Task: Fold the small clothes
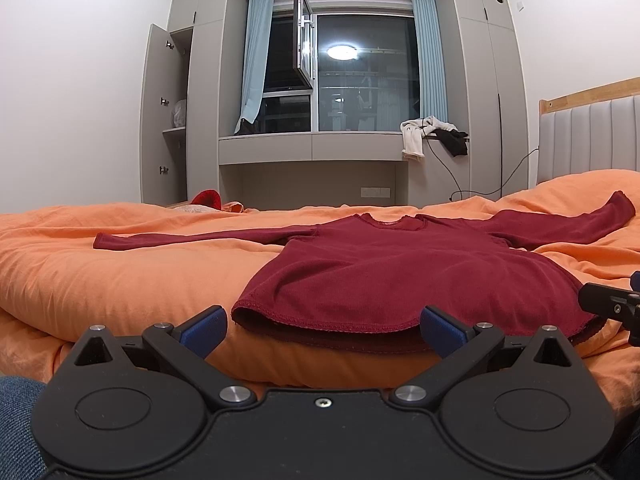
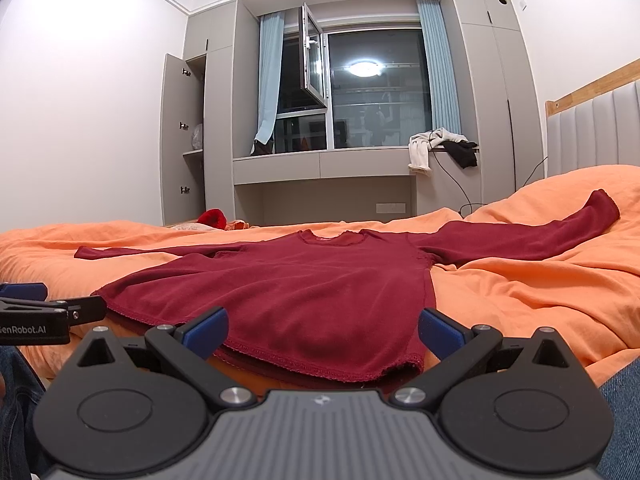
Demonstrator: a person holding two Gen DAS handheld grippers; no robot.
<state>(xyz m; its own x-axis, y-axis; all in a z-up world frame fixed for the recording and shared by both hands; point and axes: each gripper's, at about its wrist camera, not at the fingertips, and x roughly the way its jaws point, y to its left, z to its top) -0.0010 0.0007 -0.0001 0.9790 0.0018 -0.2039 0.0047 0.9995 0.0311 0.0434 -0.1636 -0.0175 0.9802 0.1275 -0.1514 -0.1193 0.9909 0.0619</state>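
- left gripper (image 1: 322, 330): chunky matte black body, two round discs behind the fingers, silver pivot pins, blue pads on the fingertips (image 1: 204, 330), small screw dead centre
- right gripper (image 2: 322, 332): same build, but with a ribbed grey plate and a tiny logo
- white "enRobot.AI" lettering on its neighbour's side
- blue denim at the edges

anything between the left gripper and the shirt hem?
Nothing but bare orange bedsheet. In the left wrist view the open left gripper sits just short of the red shirt hem, no contact.
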